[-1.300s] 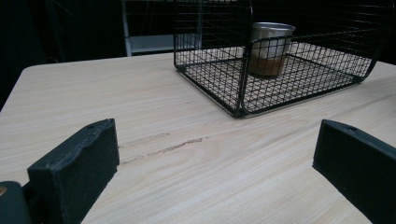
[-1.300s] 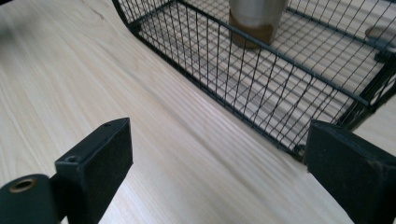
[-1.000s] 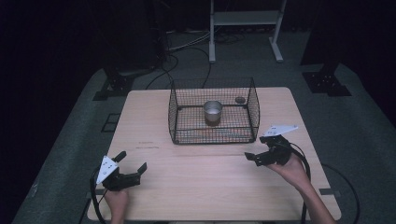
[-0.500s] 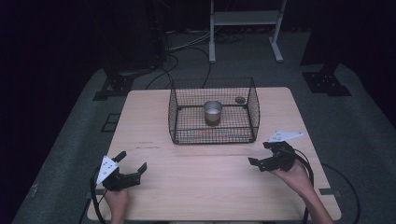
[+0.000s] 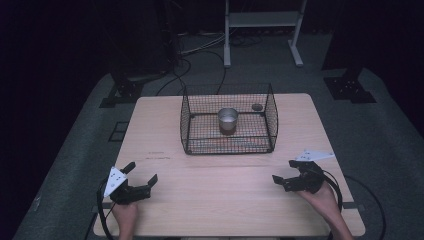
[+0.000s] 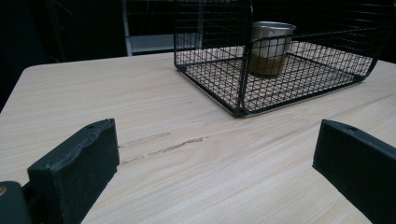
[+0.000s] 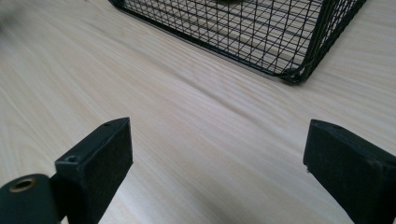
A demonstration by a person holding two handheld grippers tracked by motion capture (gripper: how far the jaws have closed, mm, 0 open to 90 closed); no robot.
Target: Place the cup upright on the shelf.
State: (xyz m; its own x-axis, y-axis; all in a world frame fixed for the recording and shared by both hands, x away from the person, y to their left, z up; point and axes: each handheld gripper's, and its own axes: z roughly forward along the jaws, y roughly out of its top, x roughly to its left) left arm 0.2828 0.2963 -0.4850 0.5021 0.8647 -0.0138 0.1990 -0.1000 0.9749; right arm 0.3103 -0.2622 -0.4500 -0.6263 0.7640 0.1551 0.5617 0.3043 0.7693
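Black foam-faced jaws stand wide apart on both grippers, with nothing but bare wood between them. The left gripper (image 5: 141,180) sits low over the near left part of the table, the right gripper (image 5: 288,173) low over the near right, each in a hand (image 5: 321,198) that comes in from the near edge.

The thing nearest to their reach is a metal cup (image 5: 228,119), upright inside a black wire basket (image 5: 270,116) well ahead of both sets of fingers and between them; from the left gripper it lies ahead and to the right (image 6: 270,46), seen through the mesh.

The main risk, as I judge it, is the basket wall: a gripper that goes straight in at table height would hit the wire and push the light basket along the smooth wood, cup and all. The cup looks thin and round, so a pinch low or off centre could tip it or let it slip. A small dark round thing (image 5: 257,107) lies at the far right inside the basket and could be knocked.

The table (image 5: 160,125) is pale grained wood with a faint scuff (image 6: 161,144) ahead of the left fingers. Beyond it lie grey floor mats, loose cables, dark stand feet and a pale metal frame (image 5: 262,20) in a dim room
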